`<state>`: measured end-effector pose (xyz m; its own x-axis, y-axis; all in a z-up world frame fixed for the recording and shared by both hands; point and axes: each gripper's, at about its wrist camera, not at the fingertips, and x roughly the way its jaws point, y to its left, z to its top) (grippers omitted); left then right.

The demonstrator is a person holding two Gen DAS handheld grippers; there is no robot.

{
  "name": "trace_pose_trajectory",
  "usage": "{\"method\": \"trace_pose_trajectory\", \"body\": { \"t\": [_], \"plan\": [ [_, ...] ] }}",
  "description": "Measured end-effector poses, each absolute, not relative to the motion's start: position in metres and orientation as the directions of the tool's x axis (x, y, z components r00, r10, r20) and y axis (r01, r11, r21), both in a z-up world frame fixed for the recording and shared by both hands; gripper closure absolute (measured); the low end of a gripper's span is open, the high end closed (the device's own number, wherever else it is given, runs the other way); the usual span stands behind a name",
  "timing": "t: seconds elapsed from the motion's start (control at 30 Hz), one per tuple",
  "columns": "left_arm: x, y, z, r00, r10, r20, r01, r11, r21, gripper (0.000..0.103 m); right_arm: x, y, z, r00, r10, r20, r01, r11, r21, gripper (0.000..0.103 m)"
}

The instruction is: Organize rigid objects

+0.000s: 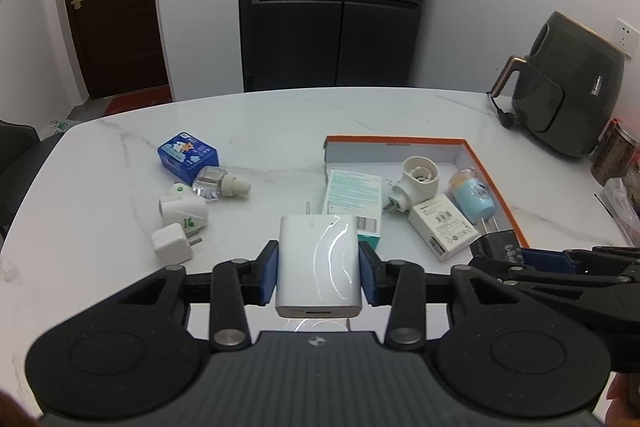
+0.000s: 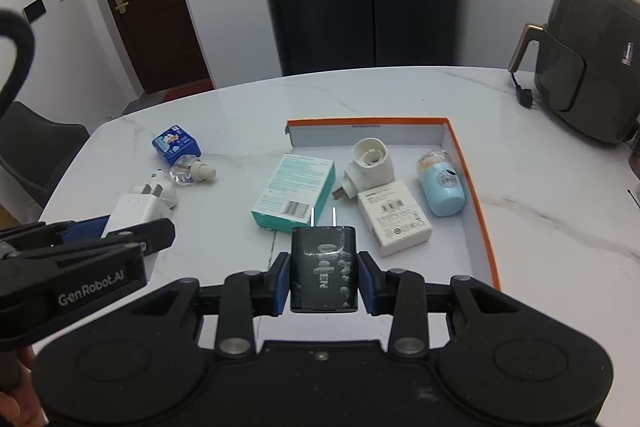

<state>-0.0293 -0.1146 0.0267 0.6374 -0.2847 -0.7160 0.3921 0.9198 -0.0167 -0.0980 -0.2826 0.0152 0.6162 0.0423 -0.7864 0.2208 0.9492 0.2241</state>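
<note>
Four items already lie in the orange-rimmed box (image 2: pixel 476 187), four wait far left on the worktop (image 2: pixel 520 227), while the left claw (image 1: pixel 319 267) pinches a white charger (image 1: pixel 318 263) and the right claw (image 2: pixel 323 277) a black charger (image 2: pixel 323 267), both near the box.

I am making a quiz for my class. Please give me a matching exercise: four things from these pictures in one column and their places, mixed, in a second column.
Things:
1. white charger
2. black charger
3. light blue jar
4. blue box

Places:
A. lying inside the orange tray
B. on the table, left of the tray
C. held in the right tongs
D. held in the left tongs

Pairs: 1-D, 2-C, 3-A, 4-B
</note>
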Motion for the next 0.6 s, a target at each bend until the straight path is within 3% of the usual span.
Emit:
{"method": "trace_pose_trajectory", "body": {
  "t": [0.6],
  "plan": [
    [-0.051, -0.146, 0.022, 0.611, -0.331, -0.719, 0.449, 0.893, -0.029, 0.062, -0.128, -0.311, 0.012, 0.603, -0.004, -0.798, 0.284, 0.936, 0.210, 0.059]
  ]
}}
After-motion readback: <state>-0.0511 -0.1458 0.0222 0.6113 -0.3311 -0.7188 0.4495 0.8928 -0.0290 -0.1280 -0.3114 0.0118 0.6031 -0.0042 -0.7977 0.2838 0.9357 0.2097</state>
